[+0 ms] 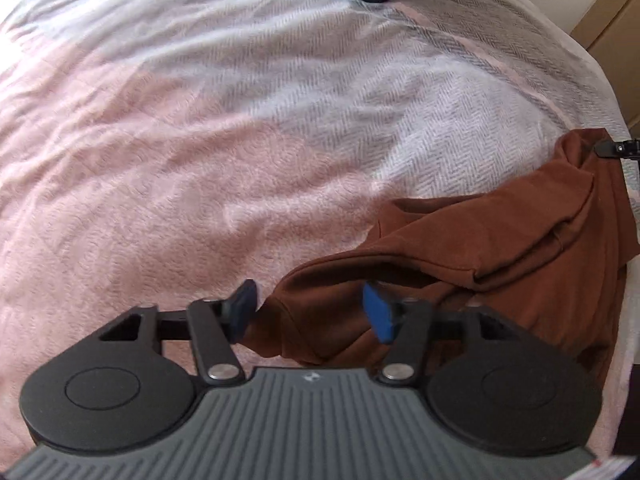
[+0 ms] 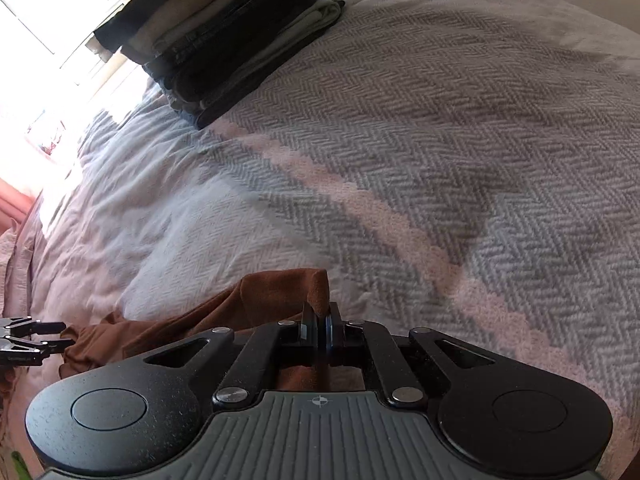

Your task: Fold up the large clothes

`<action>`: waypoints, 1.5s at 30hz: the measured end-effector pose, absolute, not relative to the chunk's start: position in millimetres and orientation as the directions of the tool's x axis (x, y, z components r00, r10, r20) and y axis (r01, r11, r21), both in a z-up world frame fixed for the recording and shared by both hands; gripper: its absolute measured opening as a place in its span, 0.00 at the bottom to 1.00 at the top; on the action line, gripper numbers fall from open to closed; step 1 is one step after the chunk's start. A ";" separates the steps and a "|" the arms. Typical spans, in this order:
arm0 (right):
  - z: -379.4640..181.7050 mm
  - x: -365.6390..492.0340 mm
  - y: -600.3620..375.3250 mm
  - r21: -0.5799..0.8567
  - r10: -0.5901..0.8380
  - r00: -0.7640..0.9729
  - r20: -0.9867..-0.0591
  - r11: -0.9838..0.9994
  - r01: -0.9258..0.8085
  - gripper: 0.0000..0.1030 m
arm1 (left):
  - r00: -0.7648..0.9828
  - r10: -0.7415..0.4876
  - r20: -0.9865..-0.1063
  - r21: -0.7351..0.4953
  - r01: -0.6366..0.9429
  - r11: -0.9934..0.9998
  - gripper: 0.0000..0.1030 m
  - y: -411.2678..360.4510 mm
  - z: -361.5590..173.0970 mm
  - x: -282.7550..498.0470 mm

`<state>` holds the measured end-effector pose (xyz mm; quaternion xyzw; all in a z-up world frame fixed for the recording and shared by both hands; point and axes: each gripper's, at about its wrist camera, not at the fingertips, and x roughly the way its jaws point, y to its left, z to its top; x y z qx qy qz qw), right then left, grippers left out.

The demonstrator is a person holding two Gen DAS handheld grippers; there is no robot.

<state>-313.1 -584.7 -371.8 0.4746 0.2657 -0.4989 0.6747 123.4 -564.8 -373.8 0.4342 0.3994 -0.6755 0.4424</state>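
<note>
Left wrist view shows a rust-brown garment [image 1: 460,248] lying bunched on a bed blanket [image 1: 200,140] patterned in pale pink and grey-white herringbone. The cloth is a plain, matte knit with no print; it is gathered into long, soft folds, with a stitched hem or seam line running across its upper layer. One end rises to a peak at the far right, where the tips of the right gripper [image 1: 608,148] meet it. The near end trails down between the fingers of the left gripper [image 1: 310,312], whose blue-padded jaws stand wide apart, with the fabric loose in the gap and not pinched.

From the right wrist view, the right gripper [image 2: 320,328] has its jaws pressed together on a fold of the same garment [image 2: 248,304], and a small peak of brown cloth stands up just past the fingertips. The rest of the fabric drapes away to the left, towards the left gripper [image 2: 44,338] at the frame's edge. At the far side of the bed sits a stack of folded clothes [image 2: 224,40] in black, grey and beige, well apart from the brown piece, near a bright window [image 2: 52,12].
</note>
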 end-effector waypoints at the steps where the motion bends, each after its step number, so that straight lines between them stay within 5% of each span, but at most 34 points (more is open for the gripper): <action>1: -369.1 -311.6 -586.0 0.372 -0.432 0.359 -0.827 0.057 0.926 0.00 | -0.234 -0.244 -0.941 -0.163 0.946 -0.281 0.12 -563.7 -375.8 124.8; 10: -269.6 -267.1 -627.1 0.358 -0.615 0.501 -0.609 0.350 0.865 0.00 | -0.202 -0.596 -0.777 -0.273 0.962 0.030 0.04 -487.0 -282.0 153.6; 18: -147.5 -227.3 -633.9 0.355 -0.569 0.759 -0.316 0.671 0.651 0.00 | 0.111 -0.827 -0.551 -0.268 0.915 0.301 0.04 -392.3 -127.2 163.4; 30: -53.9 -240.8 -546.6 0.344 -0.058 0.984 -0.170 0.932 0.114 0.00 | 0.558 -0.745 -0.367 -0.234 0.719 0.654 0.03 -186.0 30.9 74.4; 37: -1.1 -232.0 -555.4 0.373 0.042 0.994 -0.096 0.928 -0.003 0.00 | 0.598 -0.724 -0.344 -0.145 0.728 0.670 0.03 -190.6 98.3 77.6; 41: -8.6 -183.3 -608.1 0.455 -0.056 0.984 -0.168 0.882 0.128 0.00 | 0.572 -0.711 -0.409 -0.119 0.739 0.663 0.04 -260.1 68.8 132.6; 43: -36.5 -144.1 -639.7 0.452 -0.167 0.939 -0.300 0.842 0.294 0.00 | 0.561 -0.682 -0.469 -0.096 0.735 0.671 0.07 -297.6 25.6 167.6; 45: -80.4 -112.8 -662.8 0.355 -0.283 0.810 -0.514 0.789 0.501 0.17 | 0.556 -0.622 -0.551 -0.094 0.700 0.708 0.13 -321.9 -23.6 193.5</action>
